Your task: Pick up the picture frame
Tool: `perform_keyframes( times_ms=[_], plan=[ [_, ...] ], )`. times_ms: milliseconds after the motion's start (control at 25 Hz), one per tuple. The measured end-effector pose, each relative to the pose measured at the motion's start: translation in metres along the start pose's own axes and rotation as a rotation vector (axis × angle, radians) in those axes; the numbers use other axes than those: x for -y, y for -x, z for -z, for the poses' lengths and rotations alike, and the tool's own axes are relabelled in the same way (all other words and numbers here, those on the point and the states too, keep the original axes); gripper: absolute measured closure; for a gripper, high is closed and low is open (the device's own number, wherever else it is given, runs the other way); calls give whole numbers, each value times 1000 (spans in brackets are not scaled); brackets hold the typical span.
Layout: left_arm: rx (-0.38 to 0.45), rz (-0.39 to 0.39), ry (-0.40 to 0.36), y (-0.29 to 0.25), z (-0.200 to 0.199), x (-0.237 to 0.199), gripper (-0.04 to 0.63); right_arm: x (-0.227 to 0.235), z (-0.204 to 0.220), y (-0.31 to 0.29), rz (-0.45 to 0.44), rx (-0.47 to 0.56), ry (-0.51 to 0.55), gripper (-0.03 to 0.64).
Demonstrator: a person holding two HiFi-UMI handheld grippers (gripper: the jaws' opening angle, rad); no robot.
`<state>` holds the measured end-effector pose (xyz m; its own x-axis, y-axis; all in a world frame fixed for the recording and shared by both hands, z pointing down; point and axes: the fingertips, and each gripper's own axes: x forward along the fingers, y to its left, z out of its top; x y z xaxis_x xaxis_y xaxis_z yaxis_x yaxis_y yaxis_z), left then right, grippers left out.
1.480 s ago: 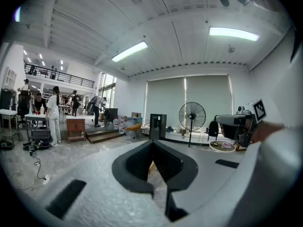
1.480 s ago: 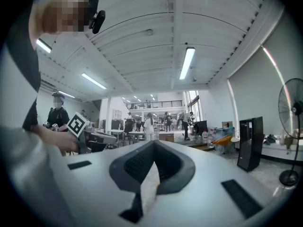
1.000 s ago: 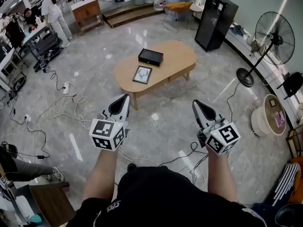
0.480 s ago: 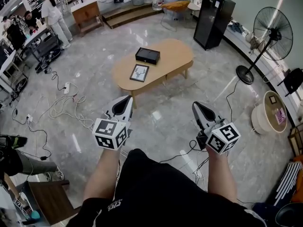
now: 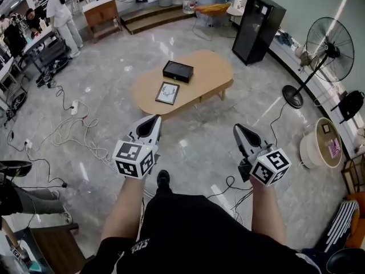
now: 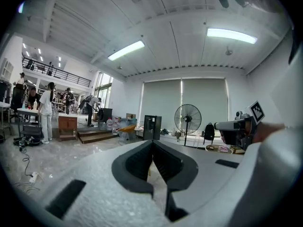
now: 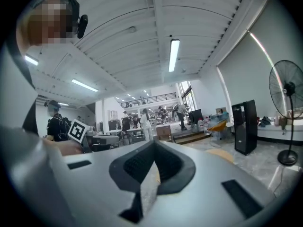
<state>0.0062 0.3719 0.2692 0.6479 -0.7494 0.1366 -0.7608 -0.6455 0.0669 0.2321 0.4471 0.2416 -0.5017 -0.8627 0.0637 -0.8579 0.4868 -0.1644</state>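
Note:
The picture frame (image 5: pixel 167 93), dark-edged with a pale drawing, lies flat on the oval wooden table (image 5: pixel 211 73) ahead in the head view. Beside it, farther back, sits a black box (image 5: pixel 178 71). My left gripper (image 5: pixel 154 119) is held well short of the table above the marble floor, shut and empty. My right gripper (image 5: pixel 238 129) is level with it on the right, also shut with nothing between the jaws. In the left gripper view the left gripper (image 6: pixel 152 151) has its jaws meeting; in the right gripper view the right gripper (image 7: pixel 154 154) has its jaws closed too.
Cables (image 5: pixel 68 131) trail over the floor at left and near my feet. A standing fan (image 5: pixel 326 44), a black cabinet (image 5: pixel 258 21) and a round basket (image 5: pixel 320 142) stand at right. People (image 5: pixel 60 13) work by desks at far left. A wooden stool (image 5: pixel 54 245) is at lower left.
I have stepped toward the table; one foot now shows ahead of me. Both grippers kept their pose and stayed shut. The table and frame sit slightly lower in view.

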Motion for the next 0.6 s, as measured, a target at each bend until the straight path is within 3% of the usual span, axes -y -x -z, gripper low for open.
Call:
perform_keyframes(
  times_ms=[600],
  plan=[
    [-46,25,67,-65,2,-205,584,-14,16,-229,-59,-128,-52,611]
  ],
)
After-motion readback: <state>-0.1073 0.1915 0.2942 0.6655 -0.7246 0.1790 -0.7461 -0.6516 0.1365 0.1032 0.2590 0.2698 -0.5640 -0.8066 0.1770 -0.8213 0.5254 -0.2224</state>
